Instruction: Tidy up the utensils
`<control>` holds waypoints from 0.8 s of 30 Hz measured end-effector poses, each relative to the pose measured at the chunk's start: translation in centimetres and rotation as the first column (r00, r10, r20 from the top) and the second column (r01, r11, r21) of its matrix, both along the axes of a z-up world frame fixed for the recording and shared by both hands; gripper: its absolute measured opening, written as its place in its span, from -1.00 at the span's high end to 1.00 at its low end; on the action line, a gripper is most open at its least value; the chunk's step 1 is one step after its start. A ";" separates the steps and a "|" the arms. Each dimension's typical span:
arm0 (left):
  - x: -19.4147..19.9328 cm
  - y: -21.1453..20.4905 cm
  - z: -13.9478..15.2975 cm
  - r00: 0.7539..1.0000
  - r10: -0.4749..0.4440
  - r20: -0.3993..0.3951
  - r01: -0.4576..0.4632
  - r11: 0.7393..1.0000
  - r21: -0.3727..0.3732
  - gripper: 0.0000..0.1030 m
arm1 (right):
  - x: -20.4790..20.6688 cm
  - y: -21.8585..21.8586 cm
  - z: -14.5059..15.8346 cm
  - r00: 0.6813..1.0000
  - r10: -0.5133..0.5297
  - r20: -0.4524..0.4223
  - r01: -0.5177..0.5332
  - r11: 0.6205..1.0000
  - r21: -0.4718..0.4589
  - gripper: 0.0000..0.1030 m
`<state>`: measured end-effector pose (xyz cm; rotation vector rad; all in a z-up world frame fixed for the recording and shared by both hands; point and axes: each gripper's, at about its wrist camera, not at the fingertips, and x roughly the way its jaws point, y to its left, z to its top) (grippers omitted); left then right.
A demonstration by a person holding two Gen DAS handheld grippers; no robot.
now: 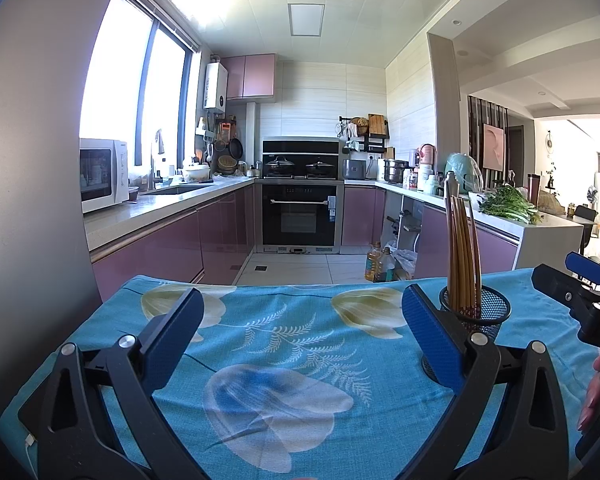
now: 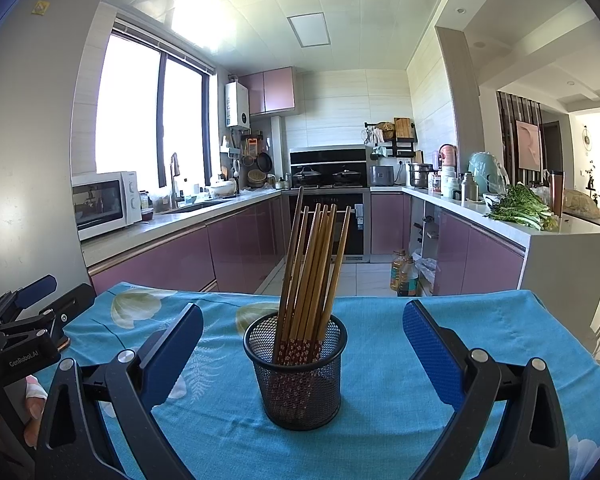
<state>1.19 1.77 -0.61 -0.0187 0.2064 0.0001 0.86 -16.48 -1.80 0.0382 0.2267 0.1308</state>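
Wooden chopsticks [image 2: 312, 272] stood bunched in a black mesh cup [image 2: 296, 376] on the blue-clothed worktop [image 2: 380, 440], centred near the right gripper [image 2: 302, 344]. Both it and the left gripper [image 1: 300, 332] gaped wide, empty. Light, stiff, probably slippery sticks; best pinched mid-shaft.

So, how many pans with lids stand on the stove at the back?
2: the left pan and the right pan, side by side on the stove. None seems hidden.
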 end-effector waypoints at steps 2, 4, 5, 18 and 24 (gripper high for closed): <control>0.0 -0.1 0.0 1.000 0.000 0.001 0.000 1.000 -0.002 -0.89 | 0.0 0.0 0.0 1.000 -0.001 -0.002 0.001 1.000 0.001 -0.88; 0.0 0.0 0.0 1.000 0.000 0.000 0.000 1.000 -0.001 -0.89 | 0.0 0.0 0.0 1.000 -0.001 0.000 0.001 1.000 0.001 -0.88; 0.0 0.0 0.0 1.000 0.001 0.001 -0.001 1.000 -0.001 -0.89 | 0.0 0.0 0.0 1.000 -0.001 -0.001 0.001 1.000 0.000 -0.88; -0.2 -0.2 -0.4 1.000 0.002 0.003 -0.002 1.000 0.008 -0.89 | 0.1 -0.1 0.0 1.000 0.001 -0.002 -0.001 1.000 0.003 -0.88; -0.4 -0.3 -0.9 1.000 0.003 0.006 -0.003 1.000 0.025 -0.89 | 0.1 -0.3 -0.1 1.000 0.002 -0.006 -0.002 1.000 0.000 -0.88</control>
